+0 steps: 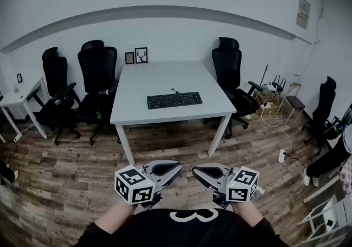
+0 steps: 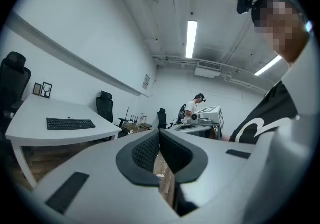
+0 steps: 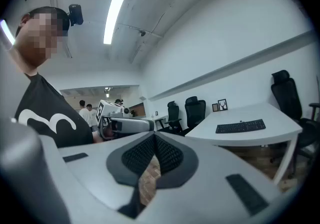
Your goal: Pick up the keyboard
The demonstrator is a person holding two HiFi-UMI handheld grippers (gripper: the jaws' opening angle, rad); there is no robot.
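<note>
While the keyboard [image 1: 174,100] lies untouched near the front edge of the white table [image 1: 165,78], well apart from both tools, the task stands at its very start, with the approach not yet begun. The next move calls for carrying the grippers forward to the table and parting the jaws. The left gripper [image 1: 177,169] and right gripper [image 1: 196,172] sit close to the person's chest, tips facing each other. Each has its jaws pressed together on nothing.
</note>
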